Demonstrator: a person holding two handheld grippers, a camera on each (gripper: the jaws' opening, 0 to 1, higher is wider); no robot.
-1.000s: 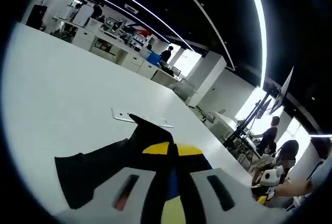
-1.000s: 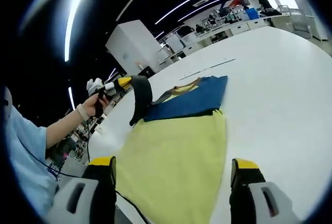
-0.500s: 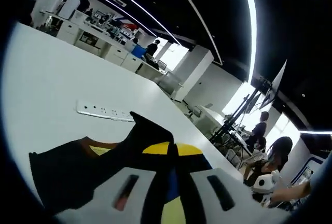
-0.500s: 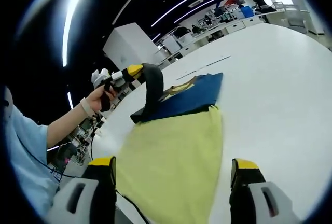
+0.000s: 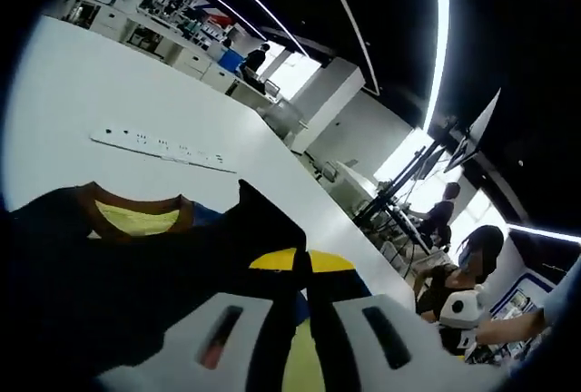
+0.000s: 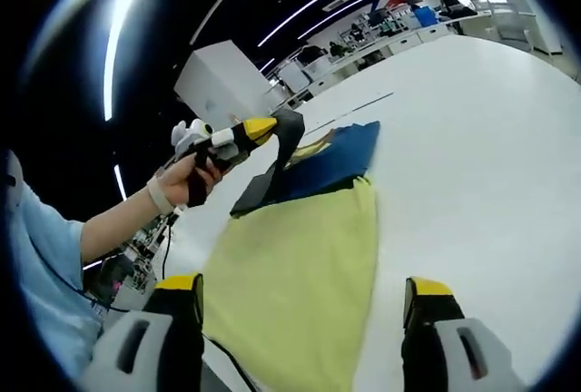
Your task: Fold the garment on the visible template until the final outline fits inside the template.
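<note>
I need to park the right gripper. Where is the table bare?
Bare white table lies right of the garment, out to the far edge. Left of it is crowded: the left gripper holds a dark sleeve up there.

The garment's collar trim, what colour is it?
Brown, edging the neckline of the navy and yellow garment; clearest in the left gripper view.
</note>
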